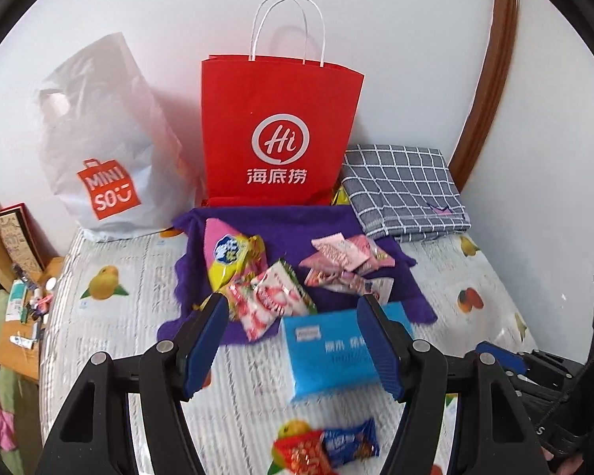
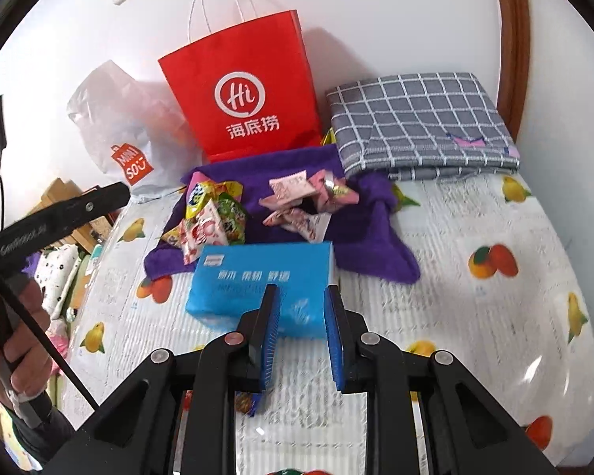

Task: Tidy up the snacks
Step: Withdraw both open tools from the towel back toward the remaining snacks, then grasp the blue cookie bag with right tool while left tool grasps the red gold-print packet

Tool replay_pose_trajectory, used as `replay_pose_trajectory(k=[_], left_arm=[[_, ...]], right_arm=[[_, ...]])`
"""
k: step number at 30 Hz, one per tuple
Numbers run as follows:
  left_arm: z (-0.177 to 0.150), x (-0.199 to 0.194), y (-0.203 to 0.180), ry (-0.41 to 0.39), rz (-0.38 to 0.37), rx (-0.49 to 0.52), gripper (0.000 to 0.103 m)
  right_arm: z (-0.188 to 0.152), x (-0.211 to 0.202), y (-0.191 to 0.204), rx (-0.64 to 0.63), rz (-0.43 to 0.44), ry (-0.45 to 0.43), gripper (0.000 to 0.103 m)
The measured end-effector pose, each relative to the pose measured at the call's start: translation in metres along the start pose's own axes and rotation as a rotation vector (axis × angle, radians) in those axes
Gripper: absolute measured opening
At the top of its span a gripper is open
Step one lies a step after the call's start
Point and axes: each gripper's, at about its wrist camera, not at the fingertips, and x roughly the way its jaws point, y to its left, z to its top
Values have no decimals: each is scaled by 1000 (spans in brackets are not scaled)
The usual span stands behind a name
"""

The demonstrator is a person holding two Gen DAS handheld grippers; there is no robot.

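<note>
Landmark: purple towel (image 1: 297,221) on the bed (image 1: 118,336). Behind it, left to right: white Miniso bag (image 1: 99,138), red paper bag (image 1: 277,126), folded grey checked cloth (image 1: 404,190). On the towel: green-pink snack packets (image 1: 257,285) left, pink snack packets (image 1: 344,261) right. Blue tissue pack (image 1: 328,352) at its near edge, blocking my approach. Two wrapped snacks (image 1: 328,447) nearer me. My left claw (image 1: 293,340) released wide, empty, above the pack. My right claw (image 2: 303,332) parted narrowly, empty, over the pack's near side.
</note>
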Motion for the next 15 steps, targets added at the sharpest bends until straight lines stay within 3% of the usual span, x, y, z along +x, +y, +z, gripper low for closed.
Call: replay_pose_trajectory(k=[7,15], left_arm=[[-31,-18,11,0,12,-23,65],[-78,-12,36,45,84,-36,65]], right_arm=[[-33,9,20,-50,24,64,25],[-77,37,33,-79,39,167,25]])
